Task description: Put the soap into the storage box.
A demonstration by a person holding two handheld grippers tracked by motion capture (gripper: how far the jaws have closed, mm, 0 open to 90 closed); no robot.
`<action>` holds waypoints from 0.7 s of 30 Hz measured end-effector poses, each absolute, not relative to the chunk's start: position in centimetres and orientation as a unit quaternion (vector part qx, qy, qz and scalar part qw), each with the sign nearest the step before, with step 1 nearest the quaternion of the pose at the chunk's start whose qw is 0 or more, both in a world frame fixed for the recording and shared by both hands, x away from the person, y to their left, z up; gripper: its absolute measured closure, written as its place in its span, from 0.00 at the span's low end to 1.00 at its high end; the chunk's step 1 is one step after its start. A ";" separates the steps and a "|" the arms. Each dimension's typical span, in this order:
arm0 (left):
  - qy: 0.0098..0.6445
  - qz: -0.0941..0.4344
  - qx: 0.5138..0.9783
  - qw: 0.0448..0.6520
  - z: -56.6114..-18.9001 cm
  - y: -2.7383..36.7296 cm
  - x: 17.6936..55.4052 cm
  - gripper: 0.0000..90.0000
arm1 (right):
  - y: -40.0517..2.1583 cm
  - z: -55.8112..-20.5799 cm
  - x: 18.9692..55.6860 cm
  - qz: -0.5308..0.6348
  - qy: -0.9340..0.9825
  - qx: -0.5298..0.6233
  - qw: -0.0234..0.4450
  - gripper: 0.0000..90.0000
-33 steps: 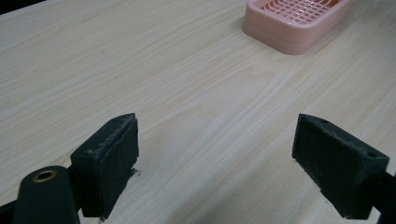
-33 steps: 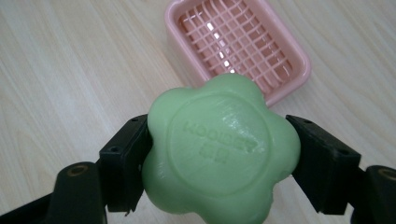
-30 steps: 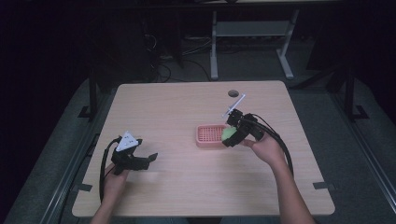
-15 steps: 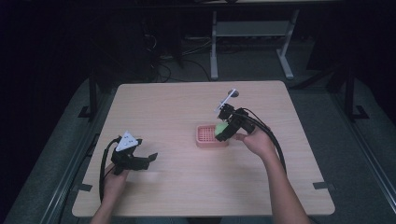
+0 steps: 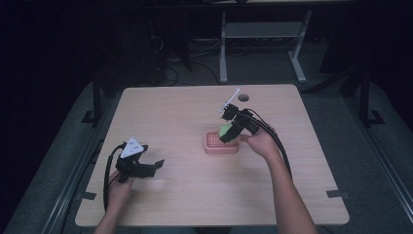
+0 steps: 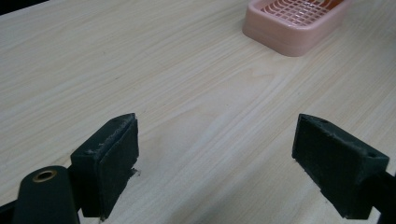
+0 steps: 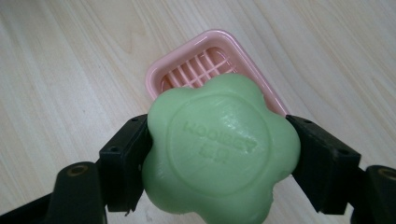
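A green flower-shaped soap bar [image 7: 222, 149] is clamped between the jaws of my right gripper [image 7: 219, 156], held in the air above a pink slatted soap dish [image 7: 205, 65]. In the high view the right gripper [image 5: 229, 132] hangs over the dish [image 5: 214, 146] near the table's middle, with the soap [image 5: 224, 130] at its tip. My left gripper [image 5: 146, 168] rests low at the table's front left, jaws wide apart with nothing between them. In the left gripper view the left gripper [image 6: 215, 163] faces bare wood, and the dish [image 6: 294, 21] lies far ahead at the upper right.
The light wooden table [image 5: 195, 112] has a small round hole [image 5: 243, 98] near its far edge. Metal frame legs [image 5: 224, 44] and cables stand on the dark floor behind. Black tape marks [image 5: 336, 193] sit near the front corners.
My right gripper has lifted the soap up and slightly toward the far side, over the dish. The left gripper has stayed where it was.
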State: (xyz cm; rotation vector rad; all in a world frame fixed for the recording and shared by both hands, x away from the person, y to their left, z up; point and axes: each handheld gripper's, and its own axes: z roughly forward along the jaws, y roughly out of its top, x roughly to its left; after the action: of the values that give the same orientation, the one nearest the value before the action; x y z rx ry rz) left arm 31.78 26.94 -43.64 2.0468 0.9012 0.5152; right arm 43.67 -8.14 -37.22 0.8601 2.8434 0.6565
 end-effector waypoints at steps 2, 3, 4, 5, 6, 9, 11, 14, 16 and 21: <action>0.359 0.205 0.812 0.412 -43.6 26.9 31.8 0.16 | -7.9 -37.3 43.9 0.215 0.934 0.280 0.051 0.29; 0.359 0.205 0.812 0.412 -43.6 26.9 31.8 0.16 | -7.8 -37.3 44.0 0.214 0.934 0.281 0.052 0.29; 0.359 0.205 0.812 0.412 -43.6 26.9 31.8 0.16 | -7.8 -37.3 44.1 0.215 0.934 0.280 0.051 0.29; 0.359 0.205 0.812 0.412 -43.6 26.9 31.8 0.16 | -7.7 -37.3 44.2 0.214 0.934 0.280 0.051 0.29; 0.359 0.205 0.812 0.412 -43.6 26.9 31.8 0.16 | -7.6 -37.3 44.3 0.214 0.935 0.280 0.051 0.29; 0.359 0.205 0.812 0.413 -43.6 26.9 31.7 0.16 | -7.3 -37.6 44.7 0.211 0.935 0.283 0.049 0.29; 0.359 0.204 0.812 0.413 -43.6 27.0 31.8 0.16 | -7.1 -37.7 44.8 0.207 0.936 0.282 0.048 0.29; 0.359 0.204 0.812 0.412 -43.6 26.9 31.8 0.16 | -7.0 -38.1 45.1 0.205 0.935 0.285 0.045 0.29; 0.358 0.204 0.812 0.412 -43.6 26.9 31.8 0.16 | -6.9 -38.4 45.3 0.202 0.935 0.288 0.042 0.29; 0.358 0.204 0.813 0.412 -43.6 27.0 31.8 0.16 | -6.6 -39.0 45.8 0.197 0.935 0.292 0.038 0.29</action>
State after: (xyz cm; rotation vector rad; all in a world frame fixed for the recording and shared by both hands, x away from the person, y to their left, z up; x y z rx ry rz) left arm 31.79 26.98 -43.63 2.0456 0.9009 0.5121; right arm 45.80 -6.63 -39.01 0.8959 2.8687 0.6031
